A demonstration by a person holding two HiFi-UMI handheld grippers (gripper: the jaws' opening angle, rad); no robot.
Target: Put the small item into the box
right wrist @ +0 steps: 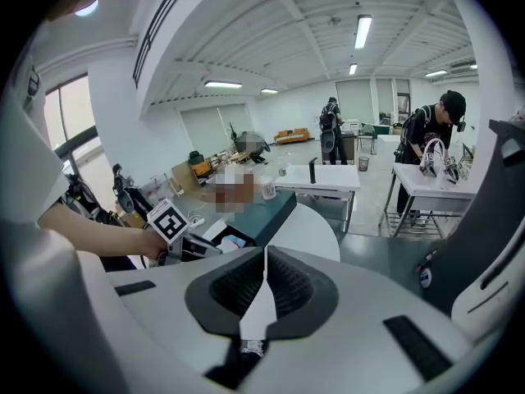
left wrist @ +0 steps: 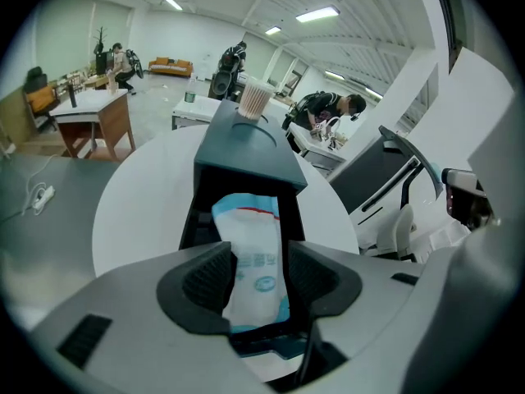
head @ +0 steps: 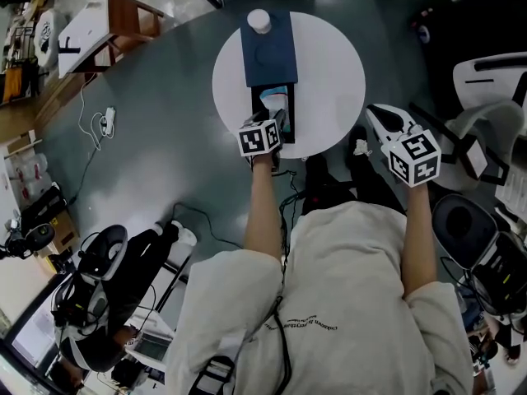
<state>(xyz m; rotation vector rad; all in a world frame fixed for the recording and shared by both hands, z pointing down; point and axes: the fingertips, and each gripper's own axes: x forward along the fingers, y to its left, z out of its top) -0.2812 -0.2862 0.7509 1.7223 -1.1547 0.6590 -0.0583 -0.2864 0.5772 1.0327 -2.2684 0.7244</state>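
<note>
A dark blue box (head: 268, 52) lies on a round white table (head: 329, 81), its black inside (head: 282, 115) open toward me. The small item, a white and blue packet (head: 272, 101), lies in that open part. My left gripper (head: 276, 126) reaches over the table's near edge. In the left gripper view its jaws (left wrist: 258, 277) stand wide on either side of the packet (left wrist: 250, 253), which rests in the box (left wrist: 246, 150). My right gripper (head: 372, 109) hovers off the table's right edge. Its jaws (right wrist: 264, 290) meet with nothing between them.
A white paper cup (head: 258, 20) stands on the box's lid at the far end. Cables and a power strip (head: 105, 122) lie on the floor to the left. Chairs and gear (head: 486, 81) crowd the right side. Desks with people (right wrist: 431, 150) stand beyond the table.
</note>
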